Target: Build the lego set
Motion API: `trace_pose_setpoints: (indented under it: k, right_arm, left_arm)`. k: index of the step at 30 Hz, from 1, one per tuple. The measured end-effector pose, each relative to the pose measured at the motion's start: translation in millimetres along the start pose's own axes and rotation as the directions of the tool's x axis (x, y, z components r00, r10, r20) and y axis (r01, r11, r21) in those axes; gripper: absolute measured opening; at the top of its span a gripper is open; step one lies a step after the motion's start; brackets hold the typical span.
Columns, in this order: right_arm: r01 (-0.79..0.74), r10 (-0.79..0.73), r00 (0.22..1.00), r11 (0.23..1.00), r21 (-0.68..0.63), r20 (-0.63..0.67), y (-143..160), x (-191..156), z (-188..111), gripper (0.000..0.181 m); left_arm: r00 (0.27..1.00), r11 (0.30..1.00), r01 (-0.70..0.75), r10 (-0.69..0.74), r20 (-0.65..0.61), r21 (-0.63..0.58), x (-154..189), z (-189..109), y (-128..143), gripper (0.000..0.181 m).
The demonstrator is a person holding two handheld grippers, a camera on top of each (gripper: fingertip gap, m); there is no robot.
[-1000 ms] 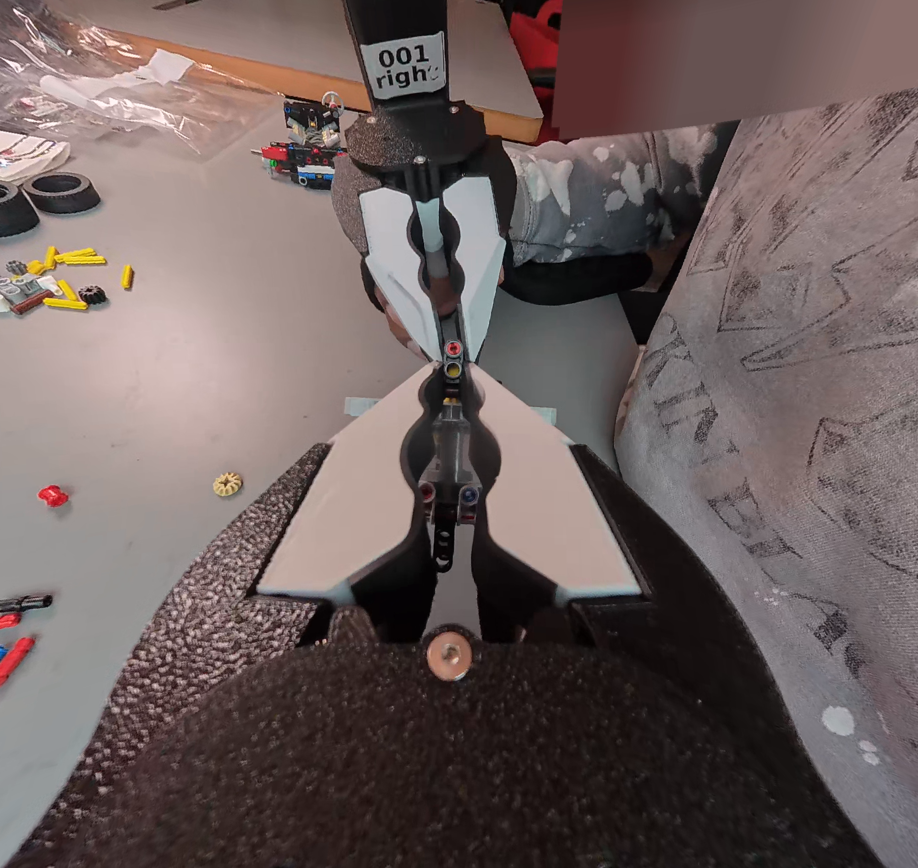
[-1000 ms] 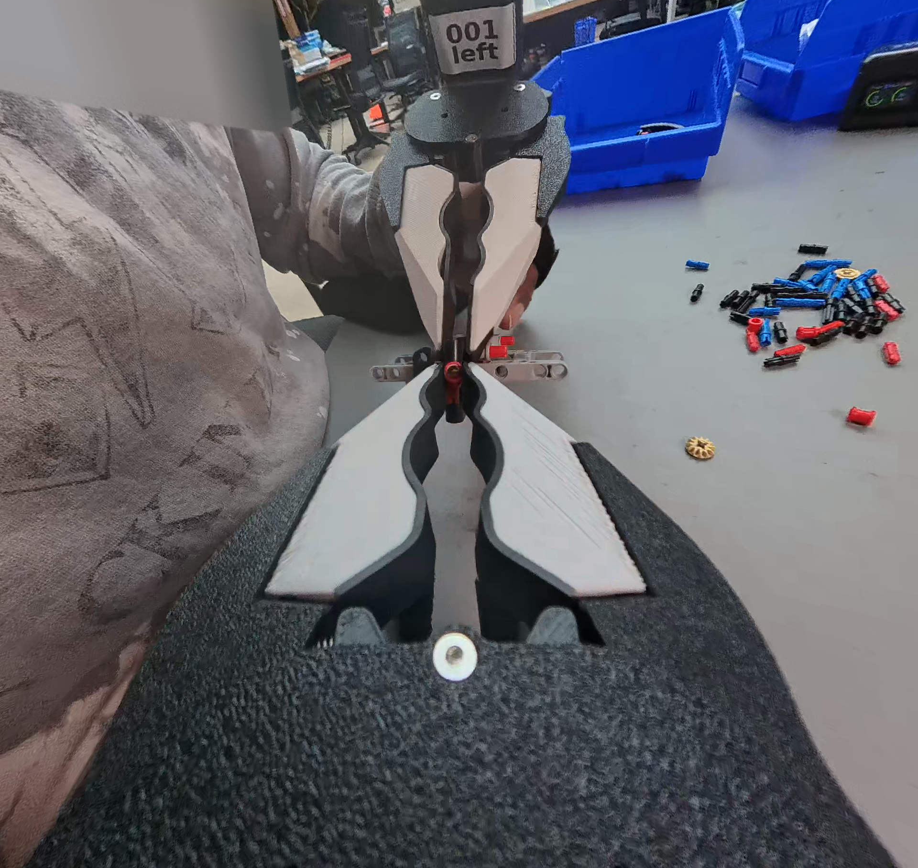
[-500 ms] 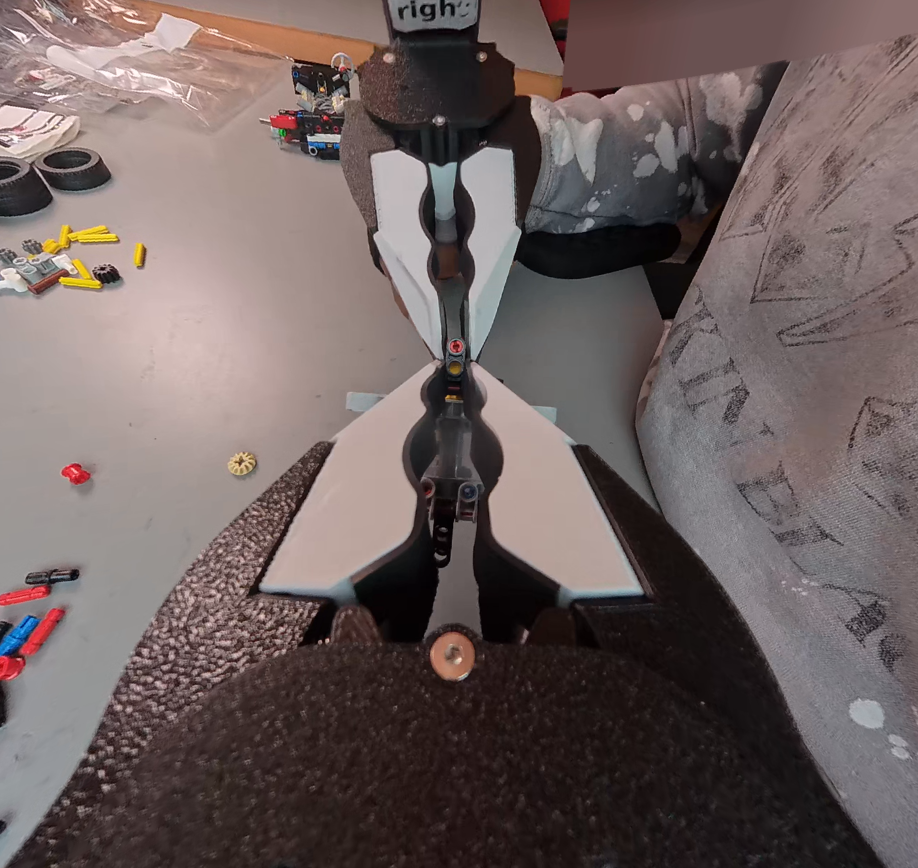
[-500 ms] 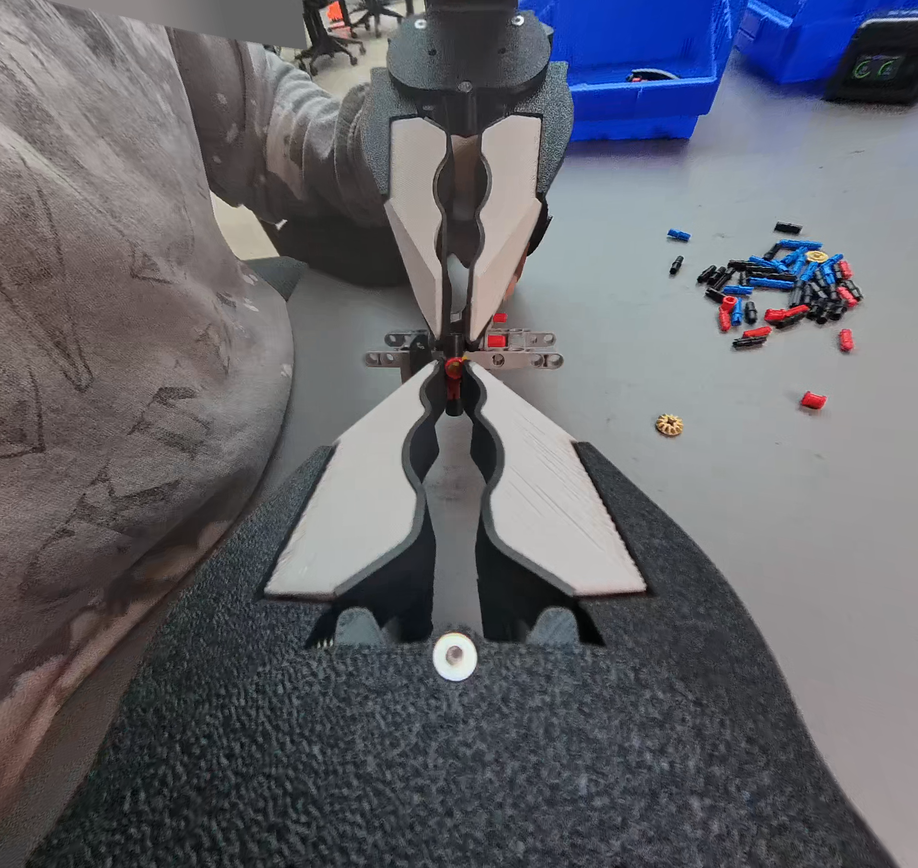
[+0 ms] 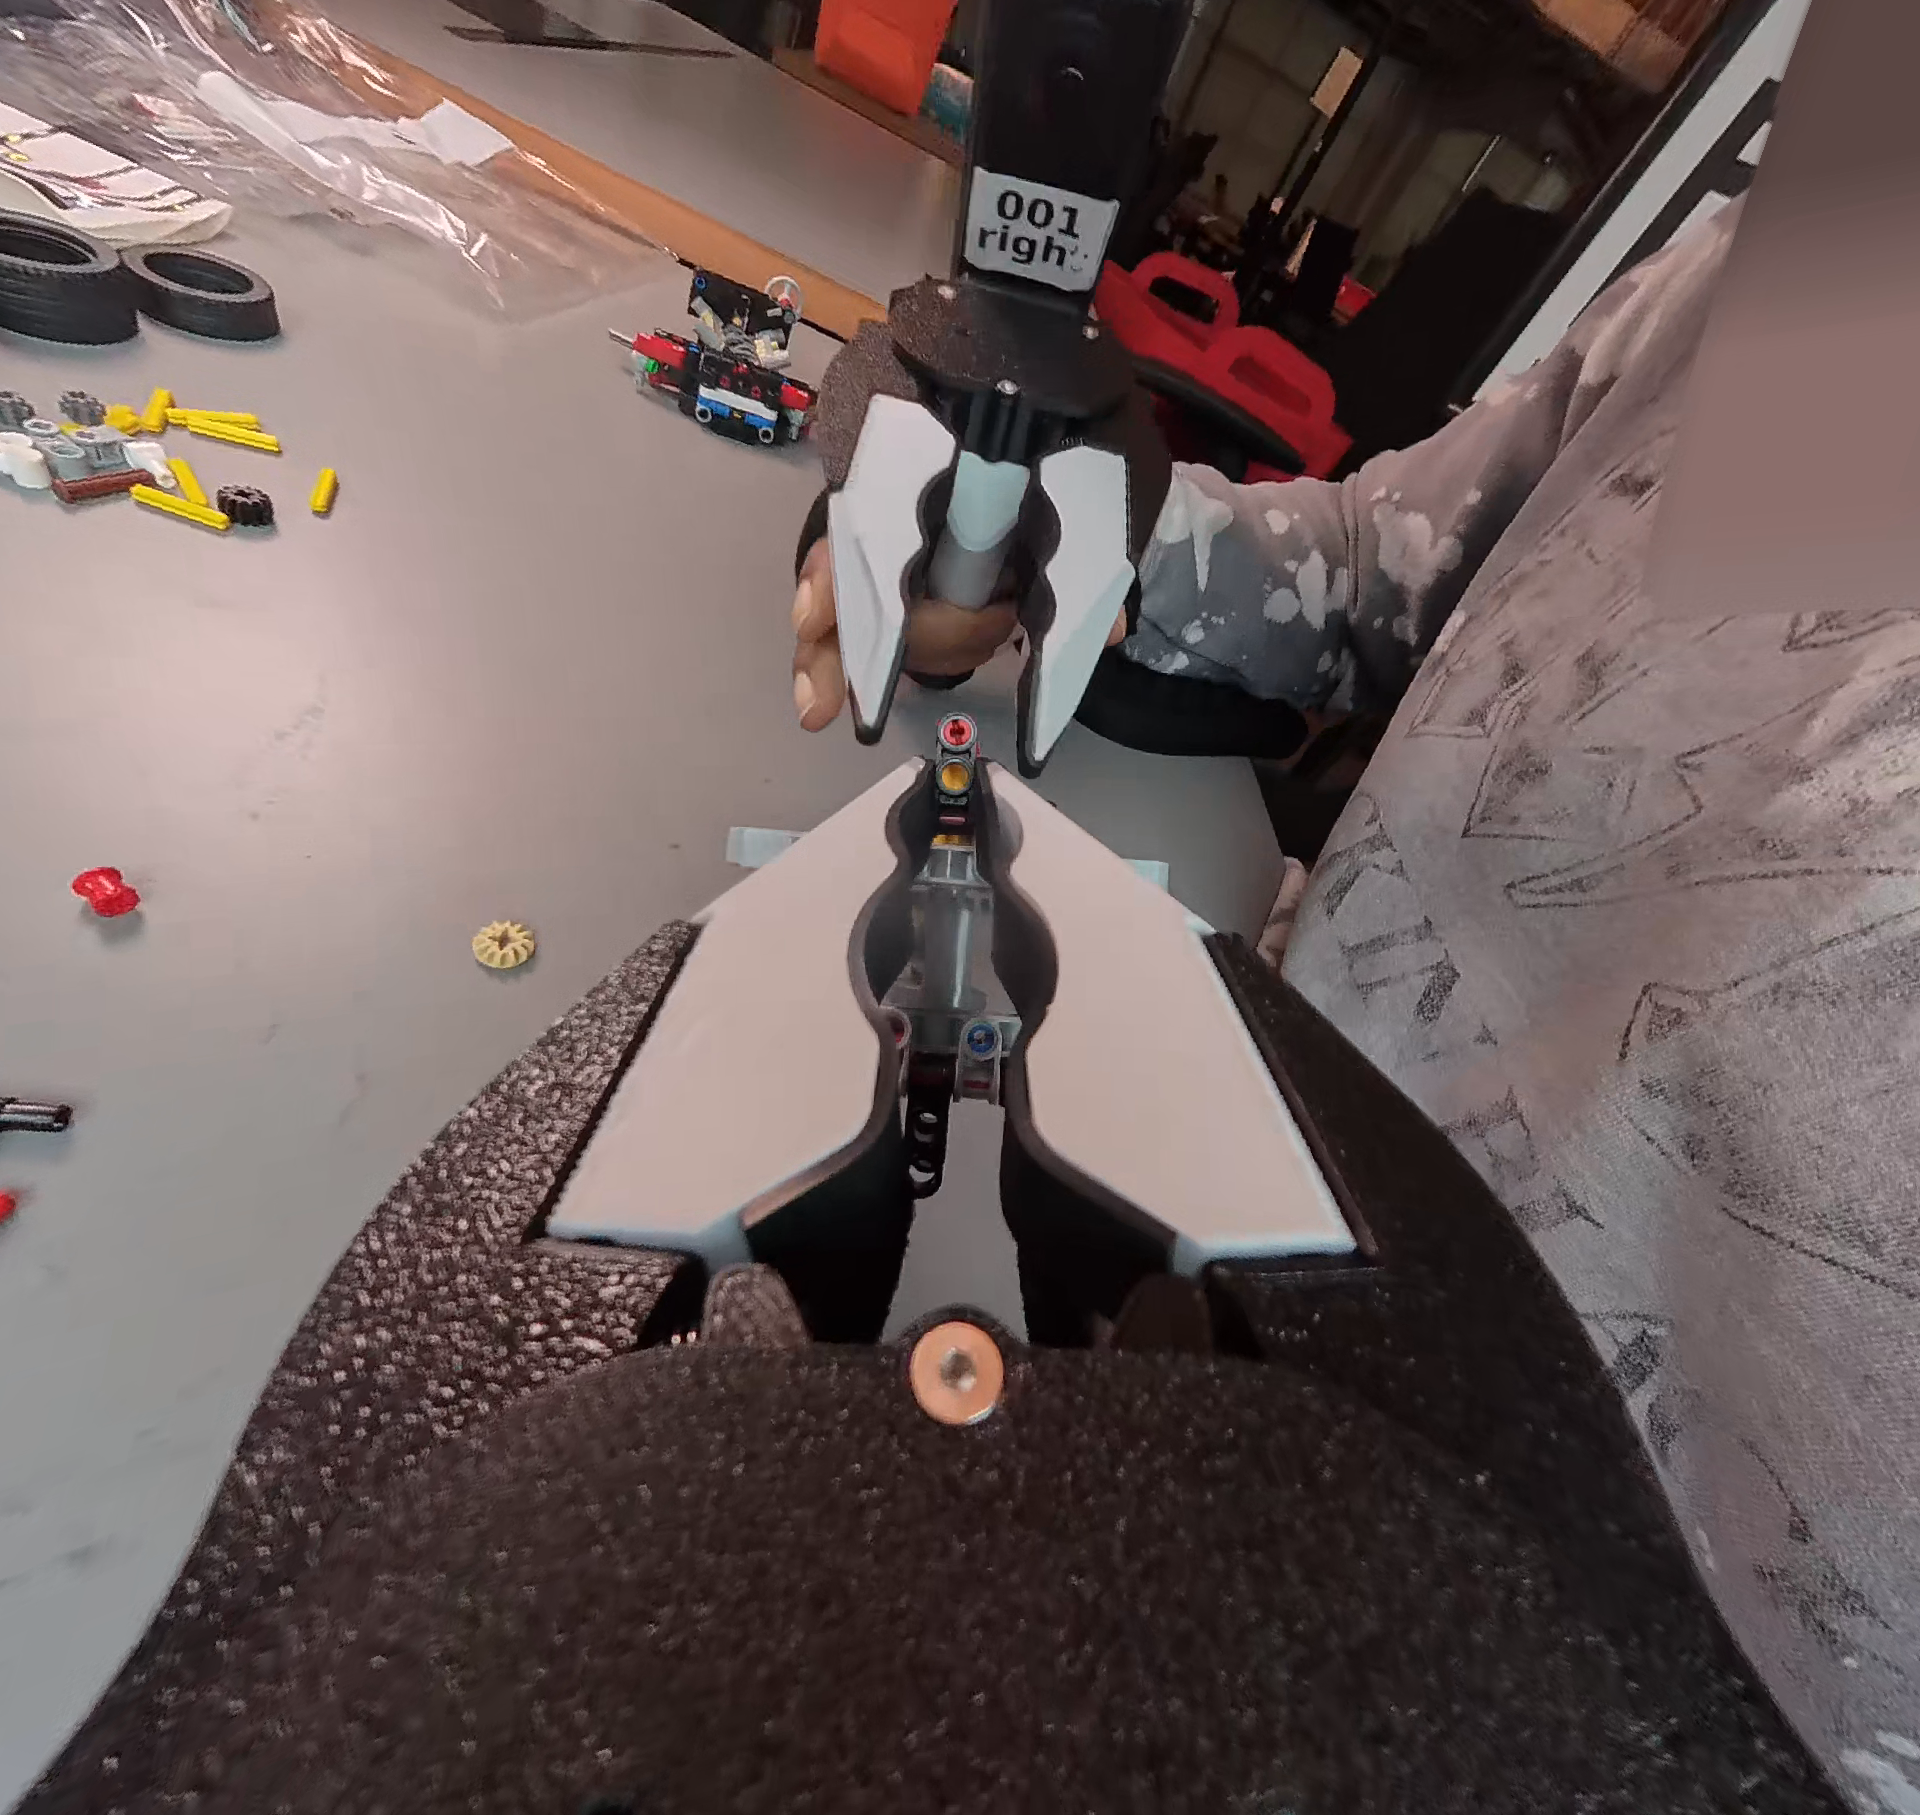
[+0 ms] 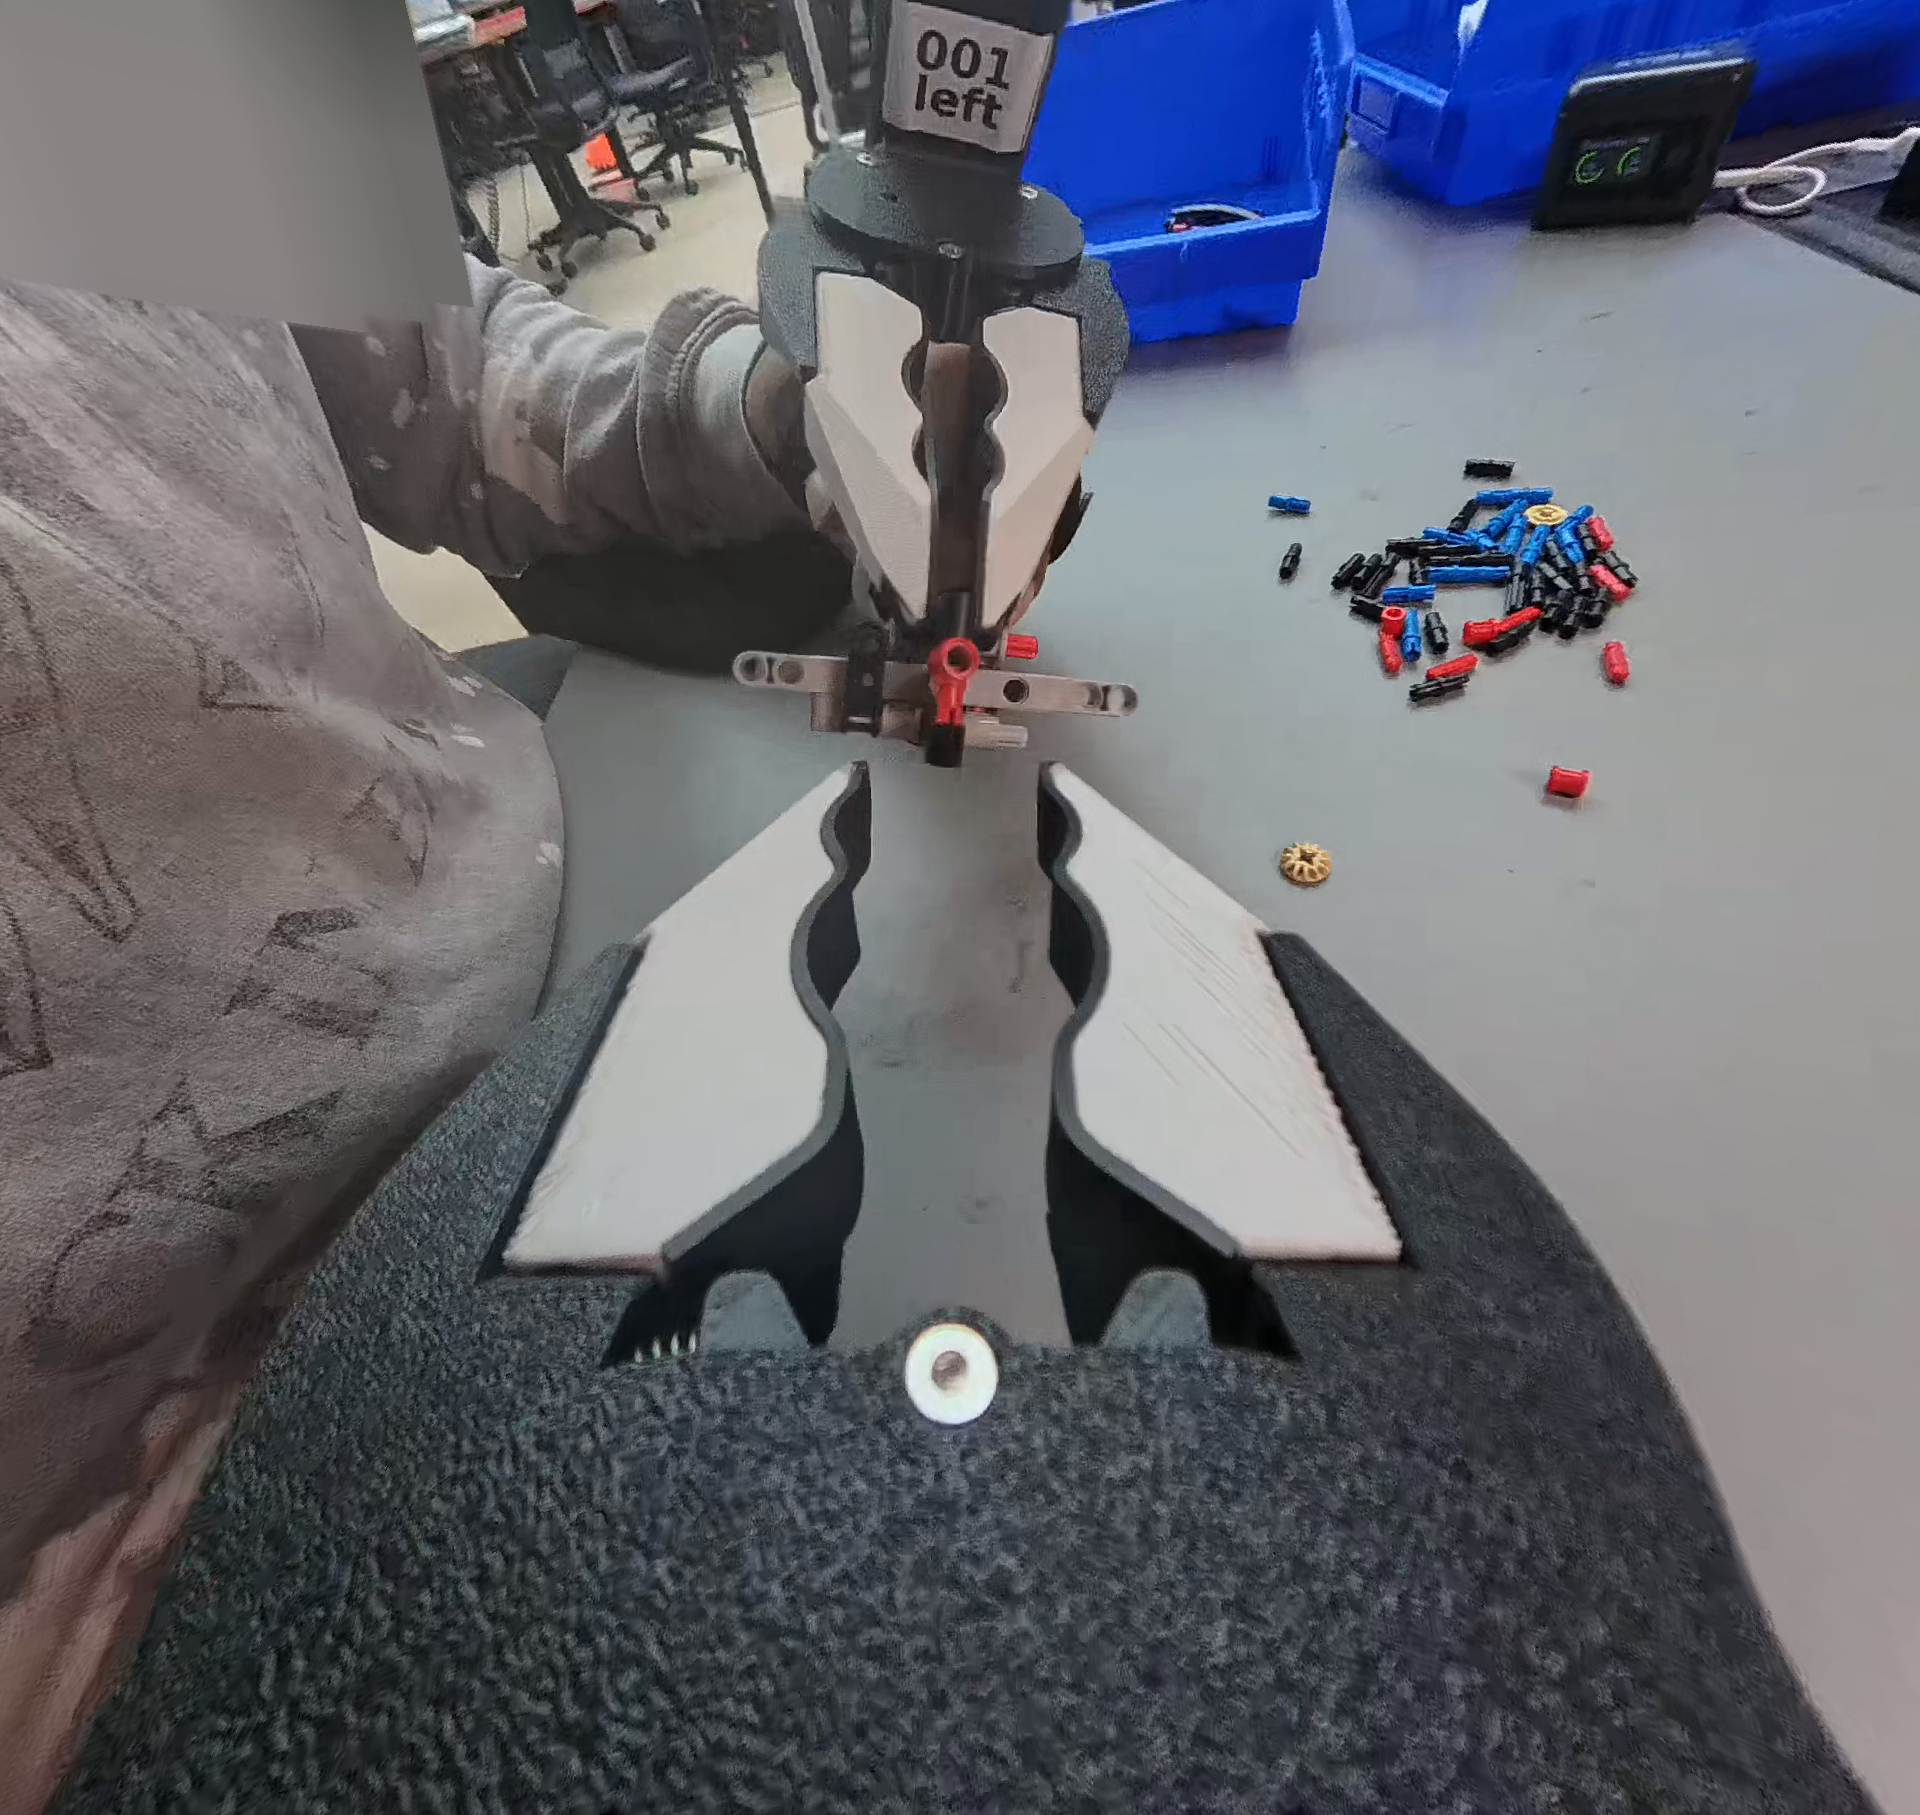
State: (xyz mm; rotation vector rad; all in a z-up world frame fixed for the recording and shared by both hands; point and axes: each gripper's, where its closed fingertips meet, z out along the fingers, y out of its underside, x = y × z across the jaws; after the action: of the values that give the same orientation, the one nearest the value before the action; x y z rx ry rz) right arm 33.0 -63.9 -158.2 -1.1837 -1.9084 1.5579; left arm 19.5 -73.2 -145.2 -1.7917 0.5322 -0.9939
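Note:
My left gripper (image 5: 954, 789) is shut on a small grey Lego Technic assembly (image 5: 951, 944) with red and yellow pins at its front end, held above the table. In the right wrist view the same assembly (image 6: 1039, 695) is a grey cross beam with a red pin piece (image 6: 951, 669), hanging from the left gripper (image 6: 951, 622). My right gripper (image 6: 953, 773) is open and empty, its tips just short of the assembly and not touching it. It also shows in the left wrist view (image 5: 948, 742), facing mine with its jaws apart.
A pile of blue, black and red pins (image 6: 1496, 570), a tan gear (image 6: 1305, 863) and a red piece (image 6: 1567, 781) lie on the grey table. Blue bins (image 6: 1195, 155) stand behind. Tyres (image 5: 104, 285), yellow parts (image 5: 197, 446) and a small built module (image 5: 727, 373) lie far left. The person's sleeve is close. Only a small space, under 4 cm, lies between the two pairs of fingers.
My right gripper has opened and drawn back from the assembly, leaving the red pin piece on it. My left gripper still holds the assembly.

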Motion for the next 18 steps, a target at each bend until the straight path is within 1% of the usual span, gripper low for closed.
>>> trace_pose_setpoints:
  k: [3,5,6,7,8,12,16,18]
  right_arm:
    - [-0.003,0.004,1.0,0.999,0.048,-0.004,-7,-4,9,0.027]
    - [-0.028,0.029,1.0,0.995,0.091,-0.007,-14,-3,10,0.016]
    - [-0.043,0.043,0.999,0.993,0.113,-0.002,-18,-3,10,0.015]
    - [-0.052,0.055,0.998,0.989,0.137,-0.016,-22,-1,9,0.006]
    - [-0.051,0.054,0.998,0.986,0.16,-0.016,-25,-1,7,0.006]
    - [-0.078,0.076,0.997,0.982,0.174,0.017,-29,-4,3,0.006]
    - [-0.062,0.061,0.998,0.988,0.144,0.009,-24,-6,7,0.007]
    - [-0.059,0.056,0.998,0.989,0.138,0.026,-23,-10,10,0.006]
  left_arm:
    - [0.999,0.997,0.038,-0.037,-0.018,0.064,1,-1,-10,0.006]
    - [0.998,0.992,0.057,-0.055,-0.022,0.114,0,-3,-17,0.006]
    - [0.998,0.988,0.065,-0.062,-0.027,0.137,0,-5,-20,0.007]
    - [0.997,0.986,0.069,-0.065,-0.033,0.151,1,-6,-21,0.007]
    - [0.997,0.985,0.069,-0.064,-0.038,0.159,1,-7,-23,0.007]
    - [0.998,0.991,0.048,-0.042,-0.051,0.122,6,-6,-19,0.006]
    - [0.999,0.998,0.018,-0.016,-0.044,0.053,9,-1,-9,0.008]
    - [0.999,1.0,0.007,-0.006,-0.04,0.011,11,5,-2,0.008]
